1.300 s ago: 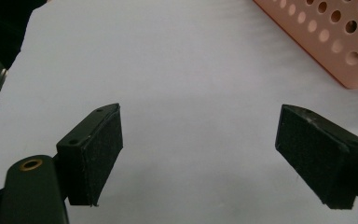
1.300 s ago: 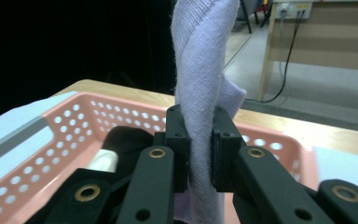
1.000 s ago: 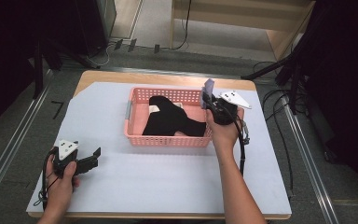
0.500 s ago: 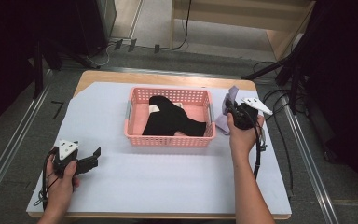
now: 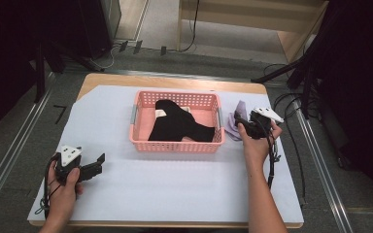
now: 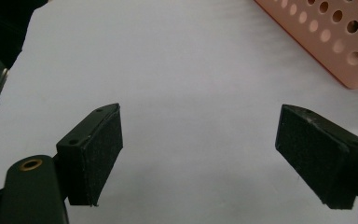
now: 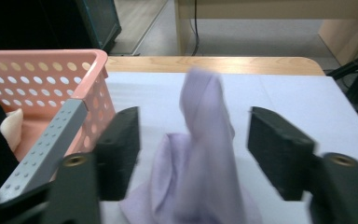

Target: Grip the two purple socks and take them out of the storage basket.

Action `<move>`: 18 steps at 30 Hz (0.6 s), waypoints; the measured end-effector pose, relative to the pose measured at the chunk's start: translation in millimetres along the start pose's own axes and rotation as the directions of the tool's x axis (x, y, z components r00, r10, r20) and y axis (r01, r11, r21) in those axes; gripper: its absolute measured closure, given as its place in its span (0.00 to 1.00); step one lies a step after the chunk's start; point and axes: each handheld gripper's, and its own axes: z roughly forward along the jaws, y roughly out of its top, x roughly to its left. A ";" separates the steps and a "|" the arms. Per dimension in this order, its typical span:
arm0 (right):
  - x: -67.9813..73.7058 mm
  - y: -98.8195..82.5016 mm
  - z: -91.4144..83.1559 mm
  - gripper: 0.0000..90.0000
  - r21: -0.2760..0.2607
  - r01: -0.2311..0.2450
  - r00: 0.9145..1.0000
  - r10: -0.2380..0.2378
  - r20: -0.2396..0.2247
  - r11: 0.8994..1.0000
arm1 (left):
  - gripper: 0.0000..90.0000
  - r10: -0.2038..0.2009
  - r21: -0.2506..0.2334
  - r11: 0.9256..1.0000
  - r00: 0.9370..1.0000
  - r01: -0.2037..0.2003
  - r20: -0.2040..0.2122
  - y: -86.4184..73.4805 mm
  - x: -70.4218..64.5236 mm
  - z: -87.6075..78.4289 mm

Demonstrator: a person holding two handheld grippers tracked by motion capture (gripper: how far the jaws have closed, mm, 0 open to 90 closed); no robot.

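Observation:
A lilac cloth [image 5: 235,122] lies on the white table cover just right of the pink basket [image 5: 177,143]. My right gripper [image 5: 243,121] is over it; its jaws have just been opening and now stand apart on either side of the cloth [image 7: 200,154], whose peak still stands up between them without being pressed. A black garment [image 5: 177,124] and a pale cream piece [image 5: 161,113] lie inside the basket. My left gripper [image 5: 98,164] rests open at the front left of the table, nothing between its pads [image 6: 98,154].
The basket's wall [image 7: 46,88] and grey handle [image 7: 42,144] are close on the left of my right gripper. Basket corner [image 6: 335,42] shows far right of the left gripper. Cables trail off the table's right edge [image 5: 291,160]. Bare white cover [image 5: 175,184] lies in front.
My right gripper carried the lilac cloth from over the basket's right rim to the table beside it, lowered it, and its jaws opened. The left hand stayed put.

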 end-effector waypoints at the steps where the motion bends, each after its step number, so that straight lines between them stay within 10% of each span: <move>1: -1.2 0.0 -2.9 0.26 -0.003 0.001 1.000 -0.001 -0.010 1.000 | 0.17 0.001 0.003 1.000 1.000 -0.001 0.001 0.1 0.1 -0.3; 18: -18.2 -19.0 -38.7 0.14 -0.022 0.030 0.999 -0.031 -0.041 0.999 | 0.17 0.000 0.001 1.000 1.000 0.000 -0.004 0.2 0.1 0.1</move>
